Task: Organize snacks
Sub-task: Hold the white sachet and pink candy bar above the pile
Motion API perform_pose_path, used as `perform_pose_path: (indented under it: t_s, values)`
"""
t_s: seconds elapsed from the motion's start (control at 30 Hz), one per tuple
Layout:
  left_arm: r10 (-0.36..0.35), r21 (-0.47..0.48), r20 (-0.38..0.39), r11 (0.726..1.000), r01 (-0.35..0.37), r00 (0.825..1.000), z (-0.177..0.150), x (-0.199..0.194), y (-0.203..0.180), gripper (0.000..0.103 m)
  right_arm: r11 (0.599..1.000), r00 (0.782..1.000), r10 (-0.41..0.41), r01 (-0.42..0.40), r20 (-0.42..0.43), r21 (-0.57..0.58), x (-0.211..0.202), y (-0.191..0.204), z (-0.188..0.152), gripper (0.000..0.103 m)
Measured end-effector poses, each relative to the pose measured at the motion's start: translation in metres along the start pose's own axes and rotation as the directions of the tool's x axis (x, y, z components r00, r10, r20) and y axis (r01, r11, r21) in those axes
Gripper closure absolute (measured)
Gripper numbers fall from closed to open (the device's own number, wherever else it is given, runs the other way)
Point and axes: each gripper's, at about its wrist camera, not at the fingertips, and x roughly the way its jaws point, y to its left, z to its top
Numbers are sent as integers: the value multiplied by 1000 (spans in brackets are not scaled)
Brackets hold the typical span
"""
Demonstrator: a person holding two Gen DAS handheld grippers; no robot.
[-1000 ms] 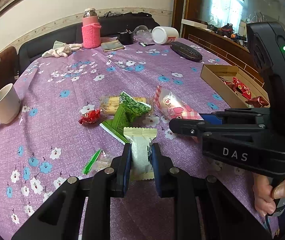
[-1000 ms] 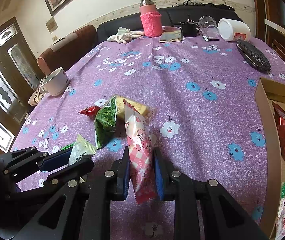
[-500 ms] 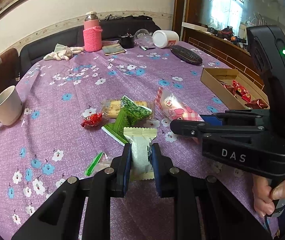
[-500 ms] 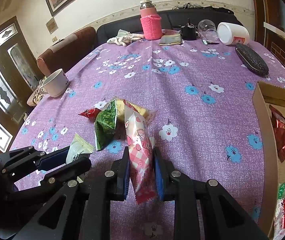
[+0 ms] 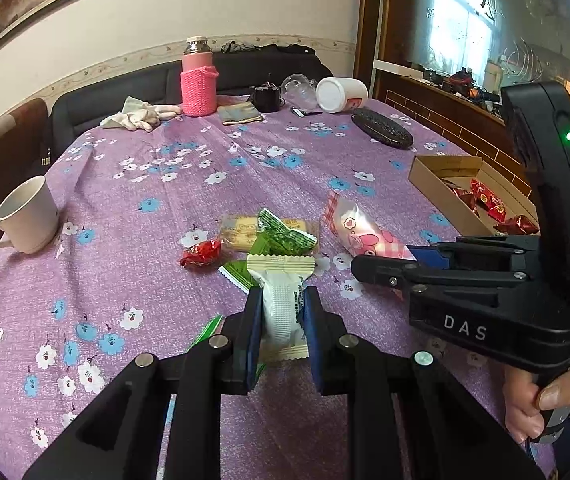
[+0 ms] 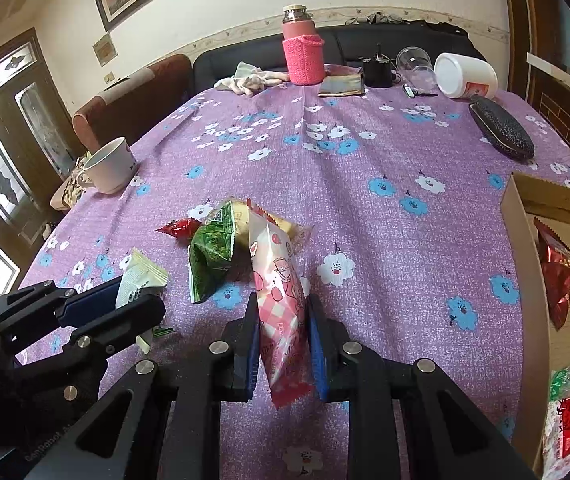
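The white snack packet (image 5: pixel 283 304) stands upright between the pads of the left gripper (image 5: pixel 283 316), whose jaws are nearly shut and pinch it at its waist; its crimped top flares above them. Just beside it, the pink checked snack packet (image 6: pixel 281 300) is pinched the same way by the right gripper (image 6: pixel 283 332), jaws close together, the lower end hanging below the pads. Both packets look lifted clear of the purple flowered table (image 6: pixel 385 152). Left on the table in a small heap are a green packet (image 5: pixel 281 236), a pale biscuit pack (image 5: pixel 241 230) under it and a red wrapped sweet (image 5: pixel 201 252). The cardboard box (image 5: pixel 433 180), off to the right, already holds red and green snacks.

The step in hand seems to be carrying both packets to that box. To do it well, keep the pinch steady, since the thin wrappers may slip; take the right packet over the box wall first, as it is nearer, and set each one down among its like before letting go
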Motion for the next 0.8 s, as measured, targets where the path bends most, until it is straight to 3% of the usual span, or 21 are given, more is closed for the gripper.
perform_pose_path:
  t_s: [0.6, 0.8]
  values:
    - [3, -3, 16, 1000, -3, 1000, 1, -4, -1, 84, 999, 998, -46, 46, 38, -12, -5, 3, 0, 80]
    - [2, -2, 18, 1000, -2, 1000, 2, -4, -1, 84, 986, 982, -161, 164, 95, -27, -12, 4, 1, 81]
